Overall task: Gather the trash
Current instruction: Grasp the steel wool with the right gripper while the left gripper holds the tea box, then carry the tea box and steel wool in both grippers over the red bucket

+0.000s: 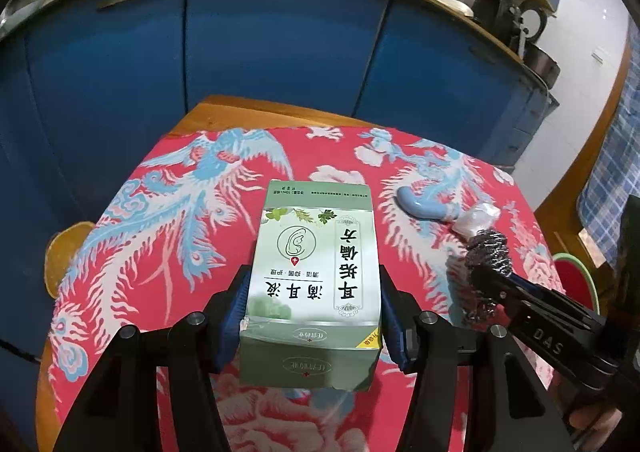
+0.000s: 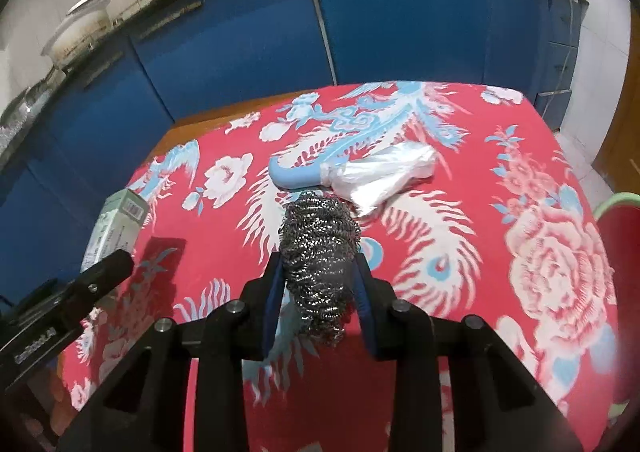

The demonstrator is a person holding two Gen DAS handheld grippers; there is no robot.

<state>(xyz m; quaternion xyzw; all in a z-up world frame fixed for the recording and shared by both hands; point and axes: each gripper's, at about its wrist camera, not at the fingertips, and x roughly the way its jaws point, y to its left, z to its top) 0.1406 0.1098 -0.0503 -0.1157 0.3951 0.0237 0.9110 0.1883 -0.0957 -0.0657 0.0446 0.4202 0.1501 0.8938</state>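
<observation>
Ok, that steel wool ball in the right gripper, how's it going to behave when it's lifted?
The steel wool ball is loose coiled wire, so probably springy and light. It bulges past the right gripper pads, so it likely squashes rather than slips. Its strands might snag the red cloth.

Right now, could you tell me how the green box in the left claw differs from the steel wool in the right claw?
The green box is a flat-sided carton with printed text; the steel wool is a rounded tangle of bare metal coils. The green box is pale green; the steel wool is silver-grey. Shared: each is pinched between blue pads, by the left claw and right claw, above the red cloth.
</observation>
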